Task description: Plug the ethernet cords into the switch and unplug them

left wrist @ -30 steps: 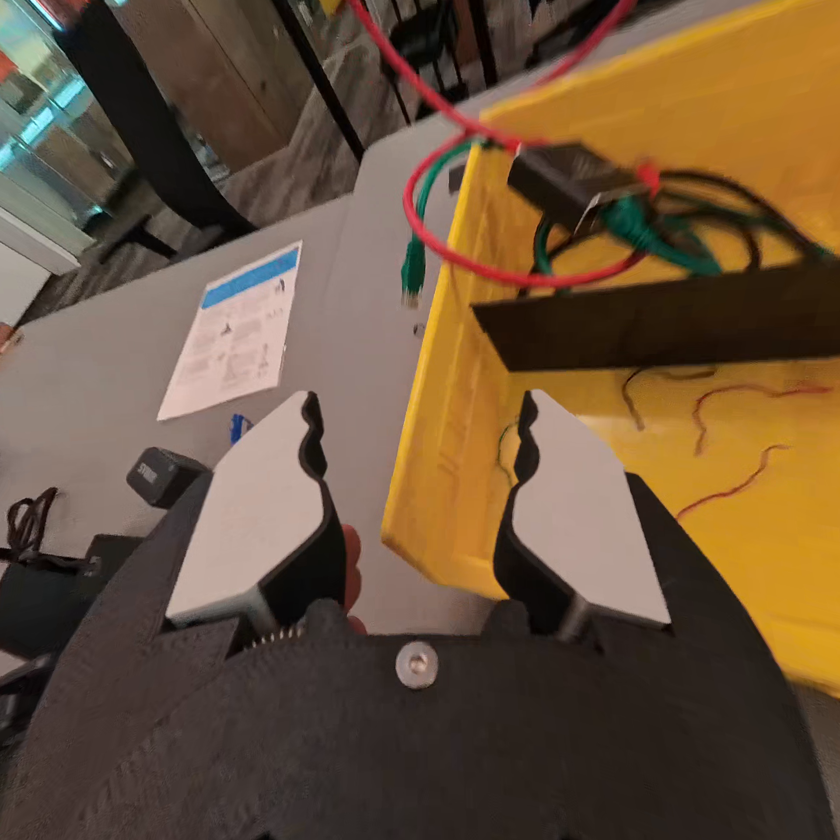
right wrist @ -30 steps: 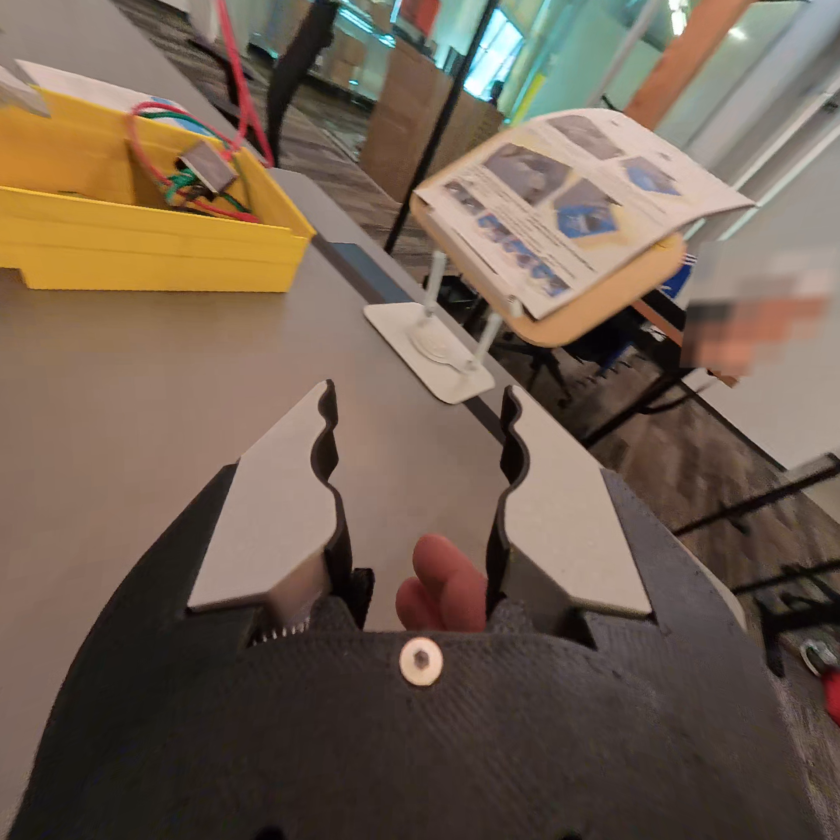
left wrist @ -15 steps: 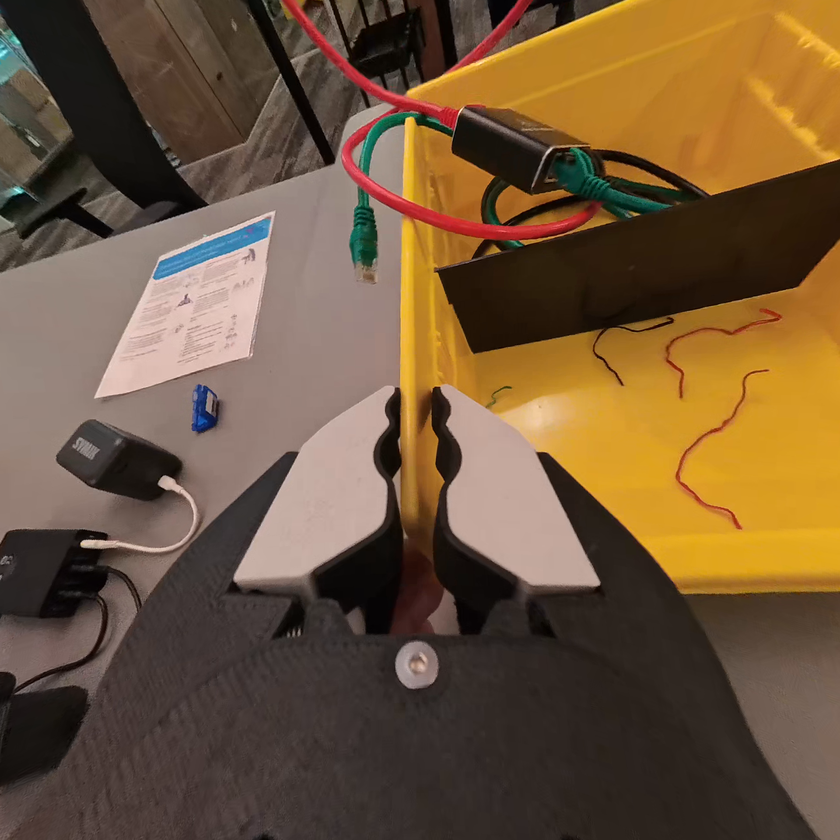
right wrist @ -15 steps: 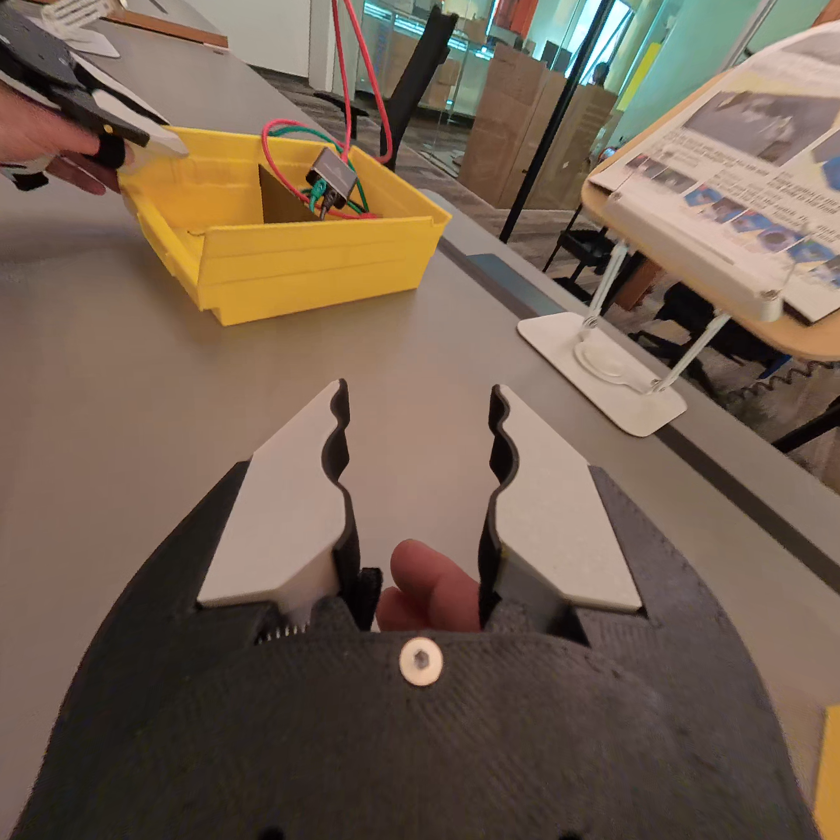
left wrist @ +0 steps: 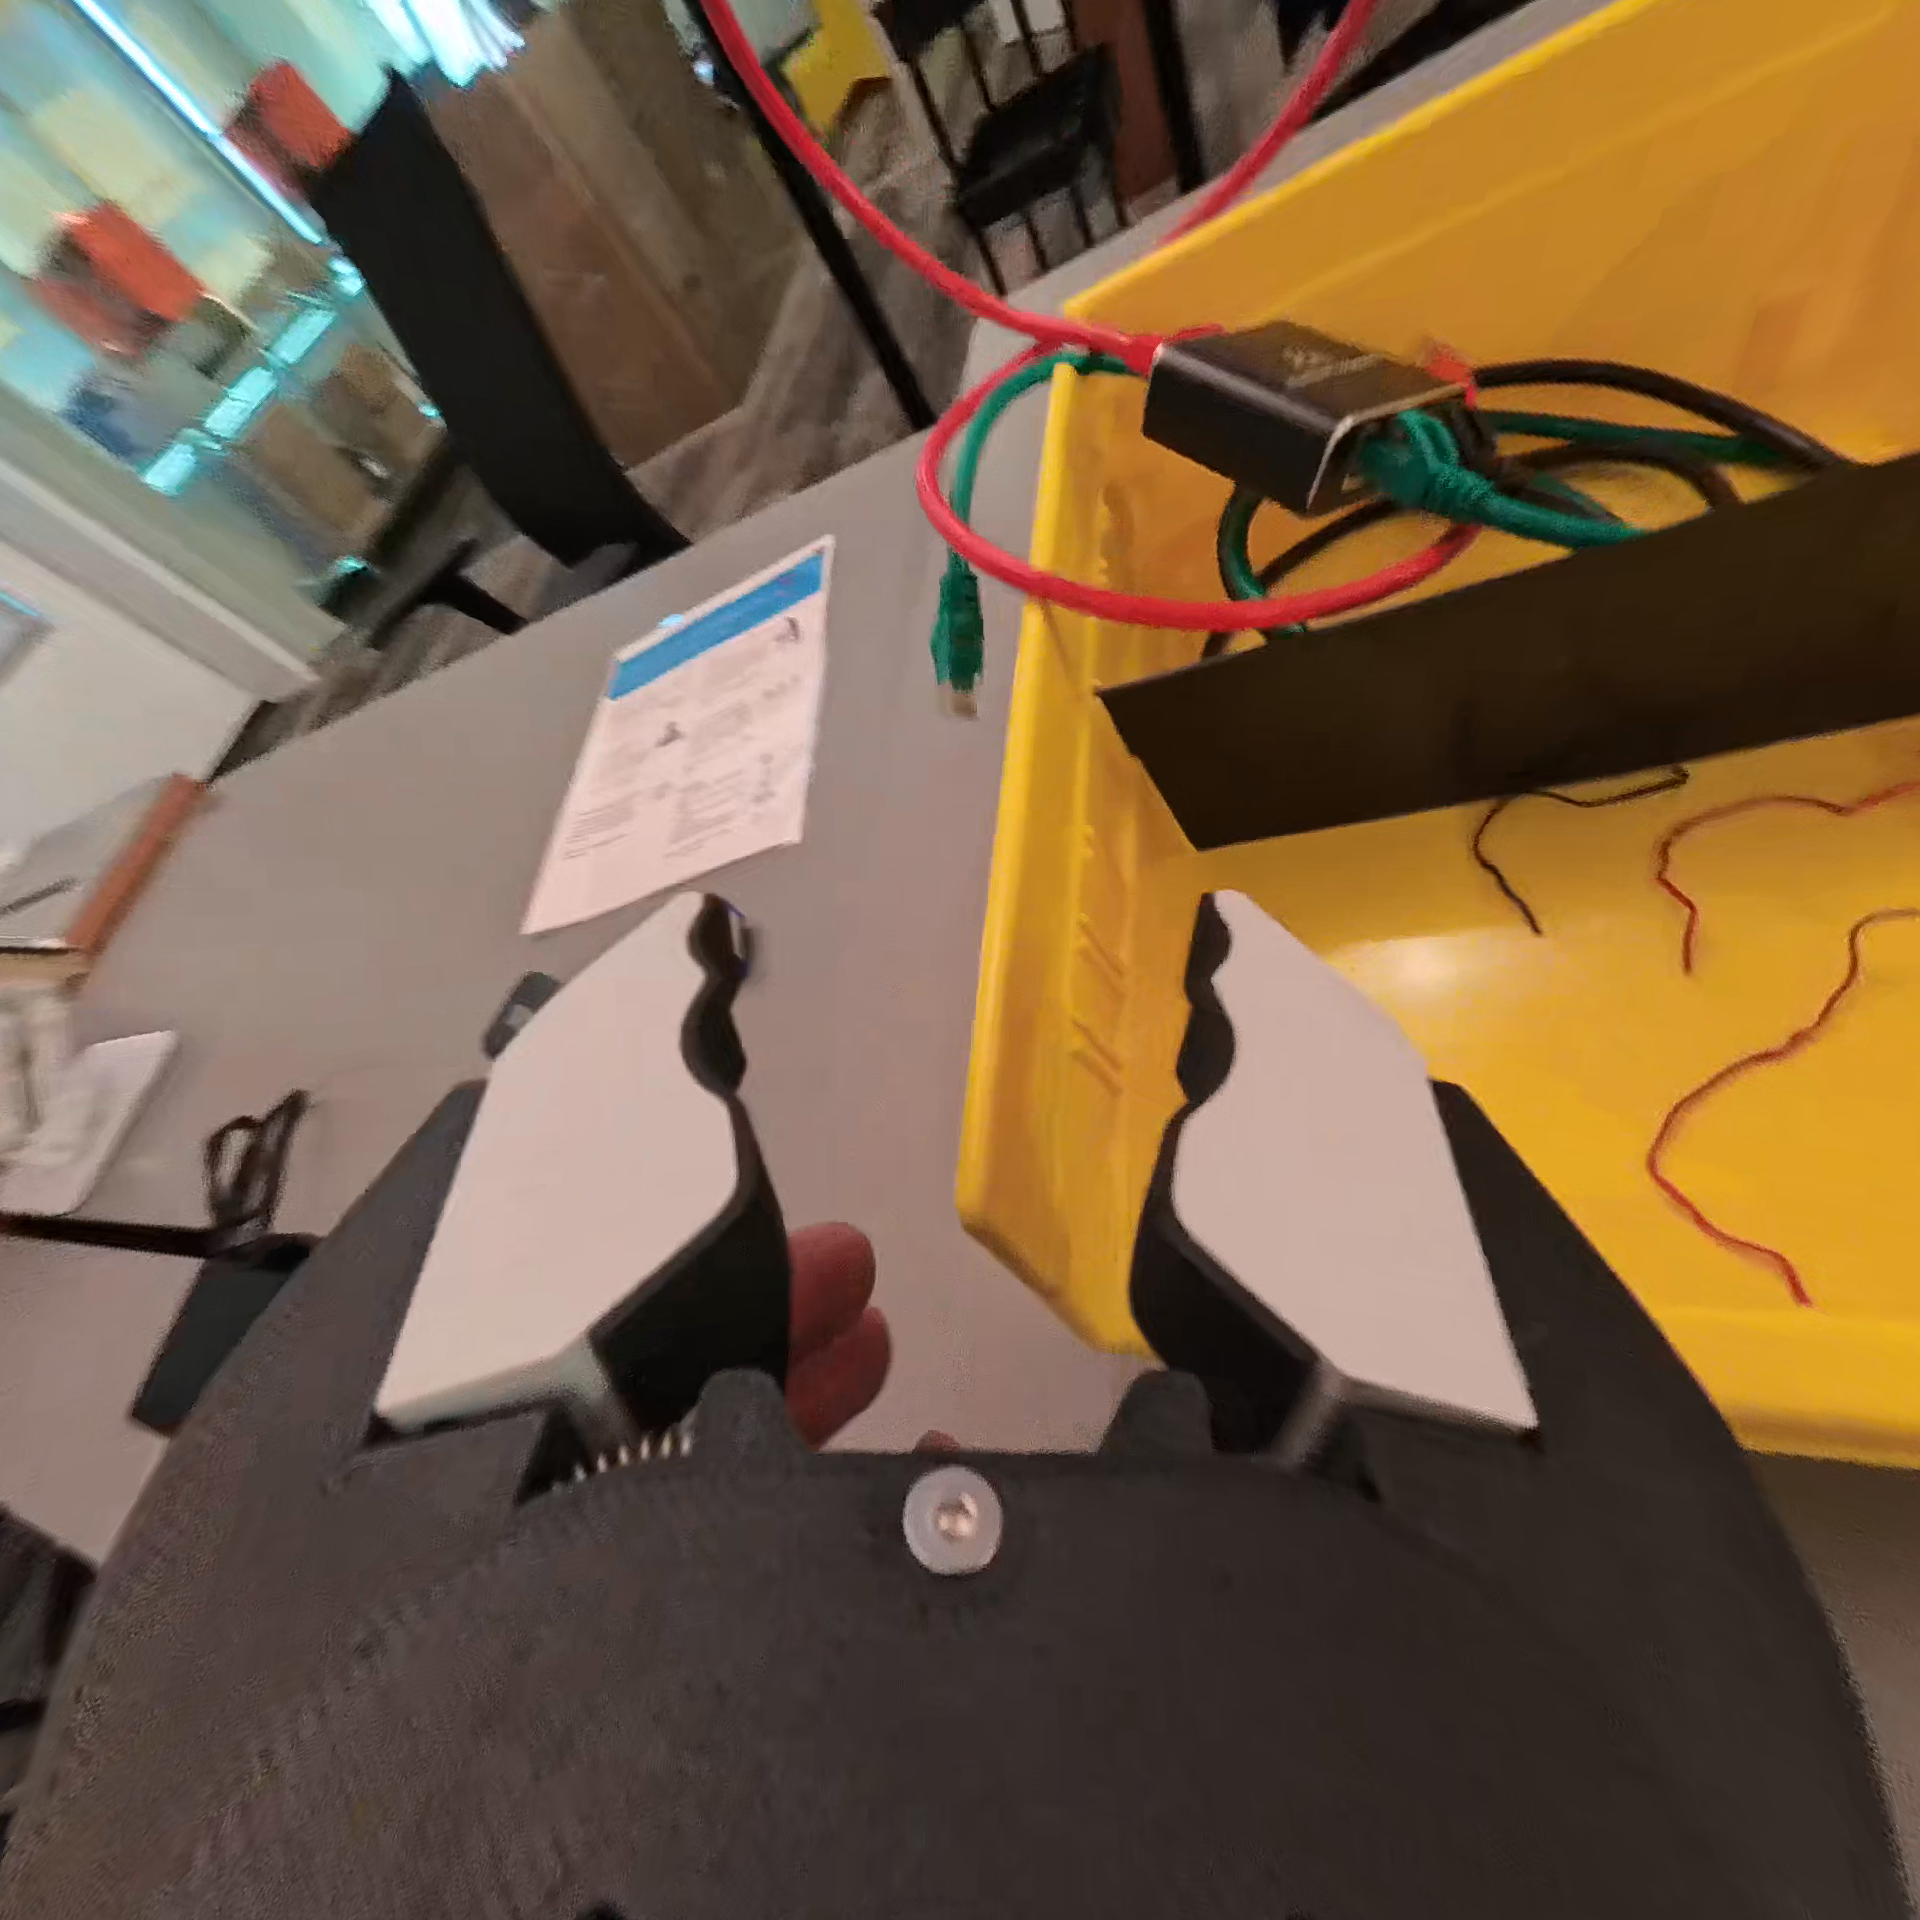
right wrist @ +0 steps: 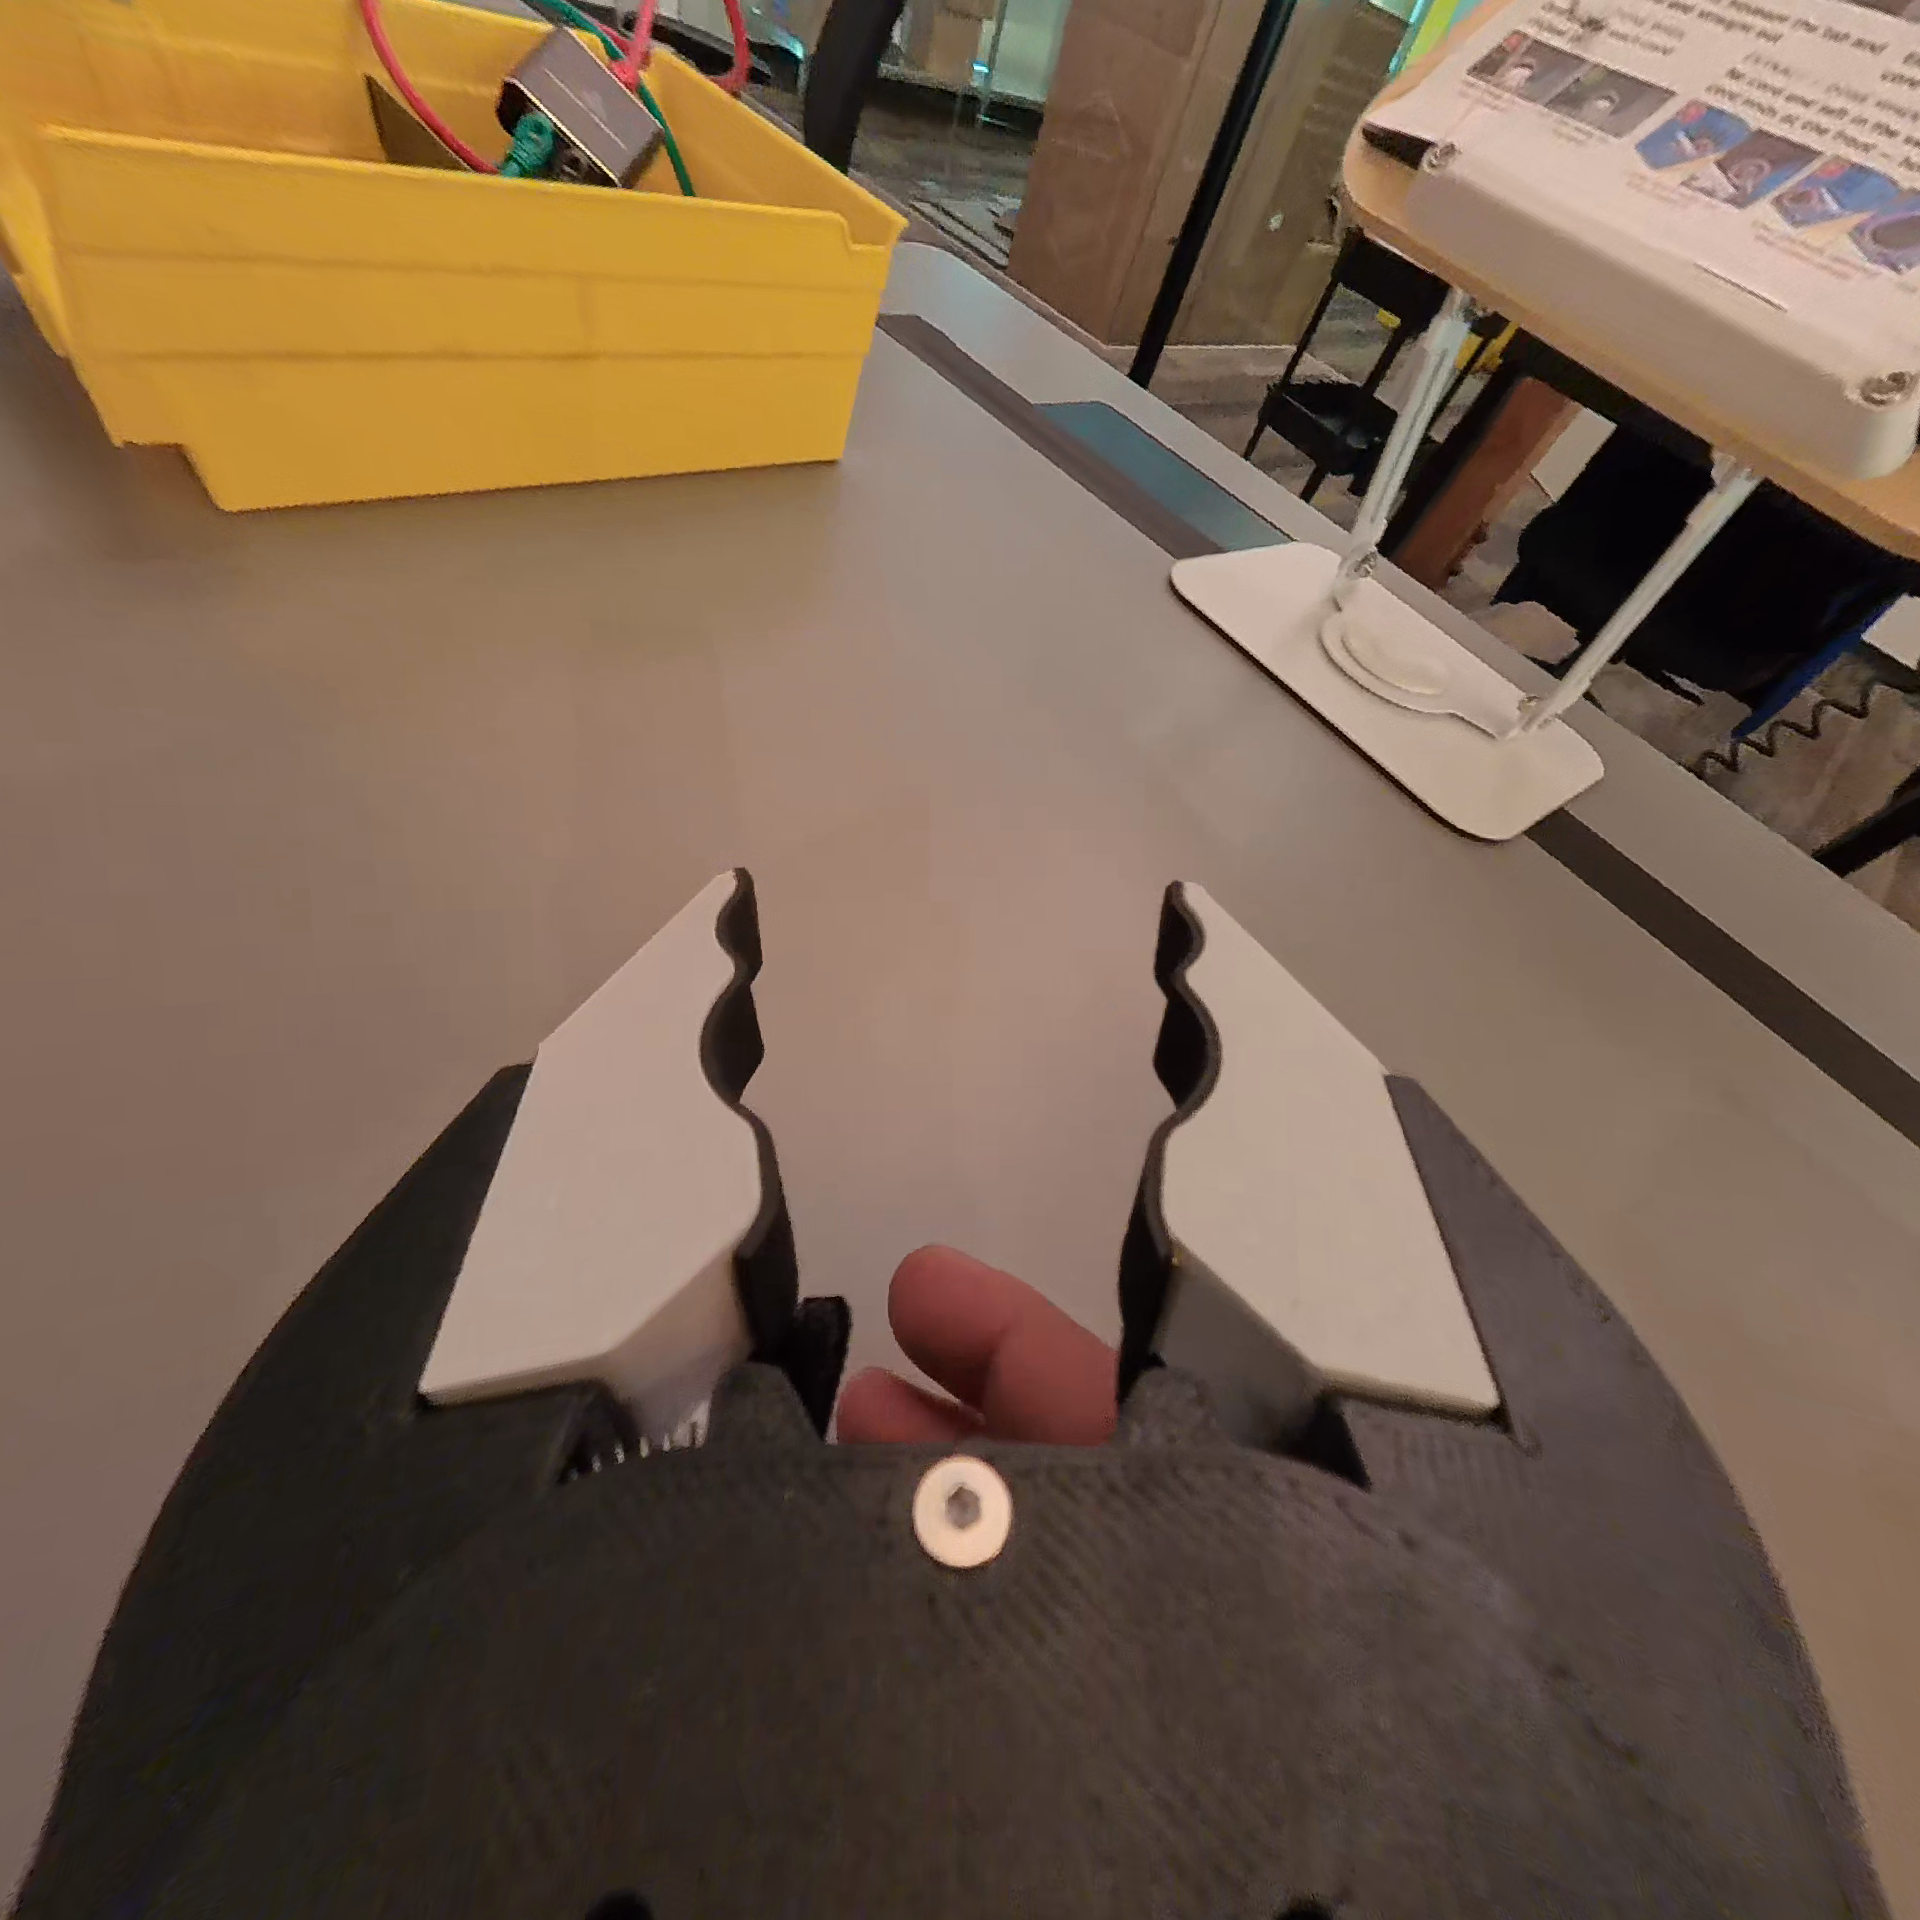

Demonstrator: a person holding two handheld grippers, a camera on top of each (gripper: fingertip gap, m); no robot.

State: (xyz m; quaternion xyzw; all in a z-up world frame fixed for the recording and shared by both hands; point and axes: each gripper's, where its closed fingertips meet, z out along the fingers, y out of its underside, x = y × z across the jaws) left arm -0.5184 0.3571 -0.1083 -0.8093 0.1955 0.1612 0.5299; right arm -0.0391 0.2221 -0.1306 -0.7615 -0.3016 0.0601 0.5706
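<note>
A small black switch (left wrist: 1288, 416) sits in the far corner of a yellow bin (left wrist: 1070, 935). A green cord (left wrist: 1455, 488) is plugged into it. A red cord (left wrist: 1091, 603) loops from it over the bin's rim and rises out of view. A loose green plug (left wrist: 956, 634) hangs outside the bin wall. My left gripper (left wrist: 961, 914) is open and empty, one finger on each side of the bin's near left wall. My right gripper (right wrist: 956, 894) is open and empty above bare table, with the bin (right wrist: 468, 343) and the switch (right wrist: 582, 125) far off to its upper left.
A black divider (left wrist: 1558, 686) crosses the bin, with thin red and black wire scraps (left wrist: 1745, 1091) in front of it. A printed sheet (left wrist: 696, 748) lies left of the bin. A white document stand (right wrist: 1382, 665) stands at the table's right edge. The gap from one gripper's tips to the other's is roughly 50 cm. To reach the loose green plug (left wrist: 956, 634) in a straight line is about 11 cm for my left fingers, about 50 cm for my right. My right tips are about 45 cm from the small black switch (left wrist: 1288, 416), my left tips only 12 cm.
Half a second ago my left gripper was shut on the bin's wall; it is now open again and the view has tilted. The right gripper stayed open and swung a little to the right.
</note>
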